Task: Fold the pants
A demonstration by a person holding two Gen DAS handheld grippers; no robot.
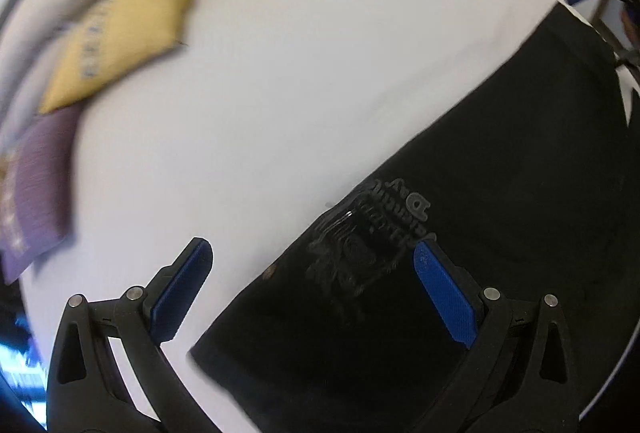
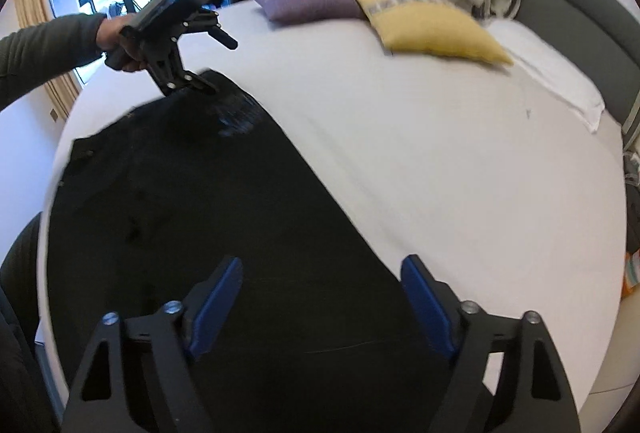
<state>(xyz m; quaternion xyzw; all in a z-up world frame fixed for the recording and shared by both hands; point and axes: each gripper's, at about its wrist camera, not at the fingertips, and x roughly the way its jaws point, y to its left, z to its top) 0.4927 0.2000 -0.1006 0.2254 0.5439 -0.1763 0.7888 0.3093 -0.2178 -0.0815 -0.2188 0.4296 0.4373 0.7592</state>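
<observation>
black pants flat on bed, both tools angled down, left tool and right tool gaping, empty

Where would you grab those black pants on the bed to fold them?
Probably at the edge of the black pants facing the pillows, coming down from above. They lie flat on the white bed, so only a thin edge gives the open right tool something to pinch.

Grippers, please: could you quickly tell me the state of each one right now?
Left gripper: open, nothing held, above the black pants' edge.
Right gripper: open, nothing held, over the pants.
</observation>
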